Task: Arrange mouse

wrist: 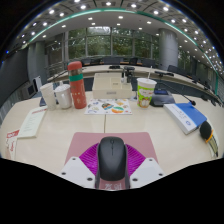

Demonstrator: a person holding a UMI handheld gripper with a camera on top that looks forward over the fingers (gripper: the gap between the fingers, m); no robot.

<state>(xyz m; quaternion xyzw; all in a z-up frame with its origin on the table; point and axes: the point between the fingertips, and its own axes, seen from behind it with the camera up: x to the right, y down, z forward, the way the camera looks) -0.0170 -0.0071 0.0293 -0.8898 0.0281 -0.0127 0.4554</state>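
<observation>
The tool (112,172) has white fingers (76,172) bearing ribbed magenta pads (88,155).

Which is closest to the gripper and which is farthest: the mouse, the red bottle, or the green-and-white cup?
1. The mouse: right between the fingers of the gripper, on the pink mouse mat.
2. The green-and-white cup: beyond the fingers, to the right.
3. The red bottle: beyond, to the left; nearly as far as the cup, so hard to rank.

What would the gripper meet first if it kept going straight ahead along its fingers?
The gripper already has the black mouse between its fingers. Beyond it the table looks free up to the papers, though depth is unclear.
</observation>
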